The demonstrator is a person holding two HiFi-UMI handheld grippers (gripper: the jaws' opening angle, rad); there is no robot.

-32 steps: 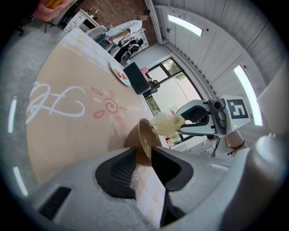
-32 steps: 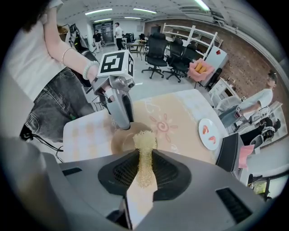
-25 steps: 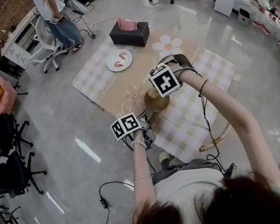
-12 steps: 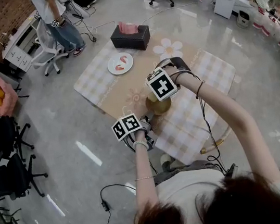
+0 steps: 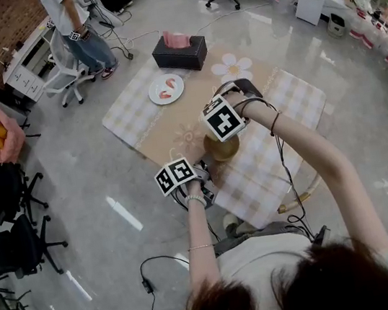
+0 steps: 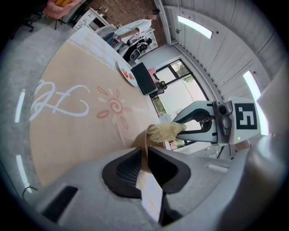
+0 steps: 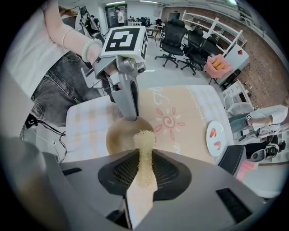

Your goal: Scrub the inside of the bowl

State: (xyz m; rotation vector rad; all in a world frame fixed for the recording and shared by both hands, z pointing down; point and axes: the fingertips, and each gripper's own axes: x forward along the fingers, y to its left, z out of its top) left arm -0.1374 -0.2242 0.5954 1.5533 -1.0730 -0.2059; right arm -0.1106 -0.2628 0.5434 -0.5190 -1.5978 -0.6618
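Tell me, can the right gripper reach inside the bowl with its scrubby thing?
Probably yes. The right gripper holds the scrubber right at the open bowl. The left gripper only pinches the bowl's rim, so nothing seems to block the inside.

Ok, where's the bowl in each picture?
Head view: the bowl is near the middle, brownish and round.
Left gripper view: bottom middle; the left gripper pinches its rim in its jaws.
Right gripper view: middle, just past the right gripper, whose jaws hold the scrubber.
Shared landmark: the white plate shows in all three.
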